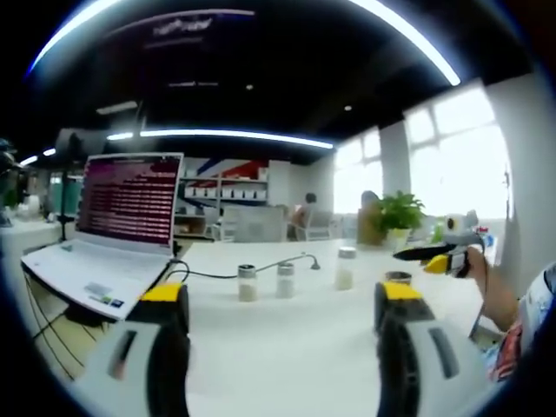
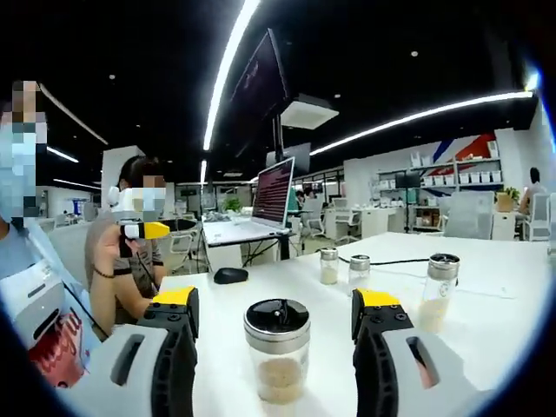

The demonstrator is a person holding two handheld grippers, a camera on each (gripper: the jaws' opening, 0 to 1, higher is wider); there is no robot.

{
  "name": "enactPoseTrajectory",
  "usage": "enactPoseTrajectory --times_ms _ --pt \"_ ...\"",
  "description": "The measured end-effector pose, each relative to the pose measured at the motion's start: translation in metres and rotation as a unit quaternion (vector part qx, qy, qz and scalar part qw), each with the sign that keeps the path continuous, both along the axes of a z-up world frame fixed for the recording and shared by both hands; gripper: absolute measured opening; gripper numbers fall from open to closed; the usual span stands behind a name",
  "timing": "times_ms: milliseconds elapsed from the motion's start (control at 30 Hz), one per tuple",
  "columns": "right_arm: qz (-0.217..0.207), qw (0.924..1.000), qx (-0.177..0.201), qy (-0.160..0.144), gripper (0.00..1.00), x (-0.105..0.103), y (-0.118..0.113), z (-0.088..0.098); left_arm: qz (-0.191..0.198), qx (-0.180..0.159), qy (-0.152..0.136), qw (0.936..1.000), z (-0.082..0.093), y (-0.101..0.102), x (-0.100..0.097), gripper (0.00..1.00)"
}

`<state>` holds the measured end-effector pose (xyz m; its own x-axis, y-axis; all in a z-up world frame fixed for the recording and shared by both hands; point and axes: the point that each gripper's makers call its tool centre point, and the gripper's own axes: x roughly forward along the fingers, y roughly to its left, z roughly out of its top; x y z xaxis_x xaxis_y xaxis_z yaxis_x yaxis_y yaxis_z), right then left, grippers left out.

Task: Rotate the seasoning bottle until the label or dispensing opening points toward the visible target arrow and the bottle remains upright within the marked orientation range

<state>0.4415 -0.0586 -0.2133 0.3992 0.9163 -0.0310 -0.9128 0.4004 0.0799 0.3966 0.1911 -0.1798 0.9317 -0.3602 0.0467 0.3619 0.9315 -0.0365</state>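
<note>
Left tongs (image 1: pixel 282 317), right tongs (image 2: pixel 274 326), grey bodies, black jaws, yellow tips

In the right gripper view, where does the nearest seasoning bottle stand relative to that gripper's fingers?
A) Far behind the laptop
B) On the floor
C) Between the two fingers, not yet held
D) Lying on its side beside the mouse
C: the seasoning bottle stands upright on the white table between the open right gripper, apart from both fingers.

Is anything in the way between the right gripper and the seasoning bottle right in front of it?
No. The seasoning bottle stands upright on the white table, right between the open right gripper jaws. Nothing sits between them; the other shakers are farther back.
</note>
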Motion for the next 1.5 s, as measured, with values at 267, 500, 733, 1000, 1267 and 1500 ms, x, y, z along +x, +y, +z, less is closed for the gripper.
enactPoseTrajectory --times_ms 267,500,733,1000,1267,1500 --pt "0.064 0.9978 0.003 -0.018 0.73 0.001 0.005 0.004 0.002 -0.004 0.0 1.0 0.001 0.003 -0.001 0.94" --pt "0.114 0.9933 0.002 -0.015 0.71 0.002 0.009 -0.007 0.001 -0.005 0.001 1.0 0.0 0.005 0.0 0.94" --pt "0.146 0.9892 -0.013 -0.007 0.68 0.003 0.017 -0.02 0.004 -0.007 0.001 1.0 0.001 0.007 0.002 0.94" --pt "0.172 0.9848 -0.025 0.004 0.56 0.006 0.027 -0.032 0.001 -0.005 0.003 1.0 0.0 0.004 0.003 0.94" --pt "0.178 0.9838 -0.014 0.016 0.49 0.006 0.03 -0.032 0.003 -0.007 0.002 1.0 0.001 0.004 0.001 0.94" --pt "0.184 0.9821 -0.037 -0.013 0.41 0.004 0.033 -0.03 0.007 -0.008 -0.003 0.9999 0.004 0.006 -0.001 0.93"
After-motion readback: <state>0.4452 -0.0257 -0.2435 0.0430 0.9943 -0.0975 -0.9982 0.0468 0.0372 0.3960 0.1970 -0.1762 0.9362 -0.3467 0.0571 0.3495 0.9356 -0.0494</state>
